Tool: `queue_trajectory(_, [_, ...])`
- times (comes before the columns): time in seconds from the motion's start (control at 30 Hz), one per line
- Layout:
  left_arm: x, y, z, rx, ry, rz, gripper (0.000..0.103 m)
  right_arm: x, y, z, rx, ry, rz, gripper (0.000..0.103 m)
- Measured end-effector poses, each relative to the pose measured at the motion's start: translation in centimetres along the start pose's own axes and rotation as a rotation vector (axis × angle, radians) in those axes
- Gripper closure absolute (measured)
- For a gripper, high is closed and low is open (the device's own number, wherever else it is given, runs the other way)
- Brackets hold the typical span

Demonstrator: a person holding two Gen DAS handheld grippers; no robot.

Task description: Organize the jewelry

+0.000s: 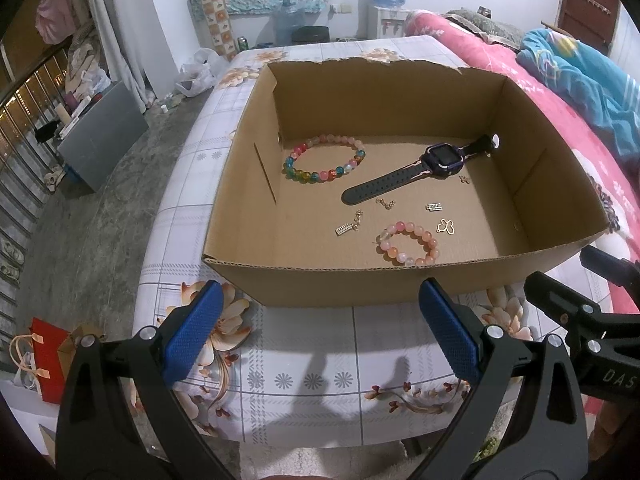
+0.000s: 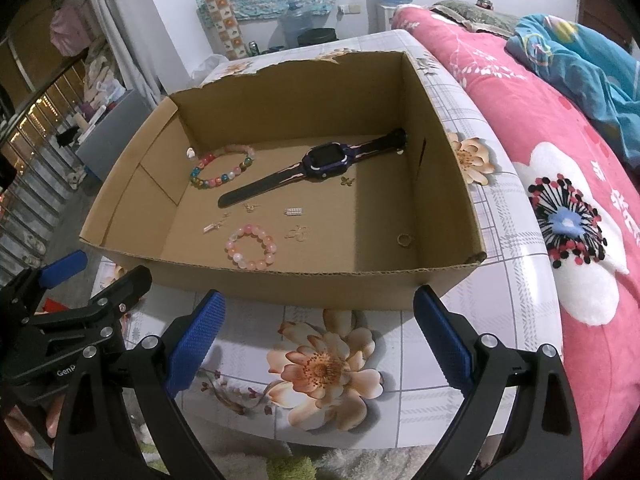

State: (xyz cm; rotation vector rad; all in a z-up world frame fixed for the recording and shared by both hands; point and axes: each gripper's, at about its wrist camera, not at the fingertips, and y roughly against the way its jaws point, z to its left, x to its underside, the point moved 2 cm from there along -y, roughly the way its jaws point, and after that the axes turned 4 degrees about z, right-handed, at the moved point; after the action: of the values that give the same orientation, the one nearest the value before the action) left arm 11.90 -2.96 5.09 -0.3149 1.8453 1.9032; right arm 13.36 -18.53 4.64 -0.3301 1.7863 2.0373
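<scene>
Lying loose on the floor of the cardboard box (image 1: 240, 236) are the jewelry pieces — a multicoloured bead bracelet (image 1: 324, 159), a watch (image 1: 424, 168), a pink bead bracelet (image 1: 408, 244), a ring (image 2: 403, 239) and several small gold charms (image 1: 447, 227). We judge this fits either pieces gathered in already or pieces waiting to be sorted out; we cannot tell which. Both grippers hover over the flowered tablecloth (image 1: 320, 360), just short of the box's near wall — our left gripper (image 1: 320, 332) and right gripper (image 2: 316, 340) each spread wide, holding nothing.
</scene>
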Motion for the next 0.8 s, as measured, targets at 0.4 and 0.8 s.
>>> queue_trajectory(0.4, [0.12,-0.09,-0.05,0.005,-0.002,0.005,0.008,0.14,-0.01,-0.19,0.002,-0.003,0.002,0.01])
queue_trajectory(0.8, [0.12,-0.12,-0.07,0.004,-0.002,0.006,0.008,0.21,0.01,-0.18,0.001,-0.004,0.003,0.01])
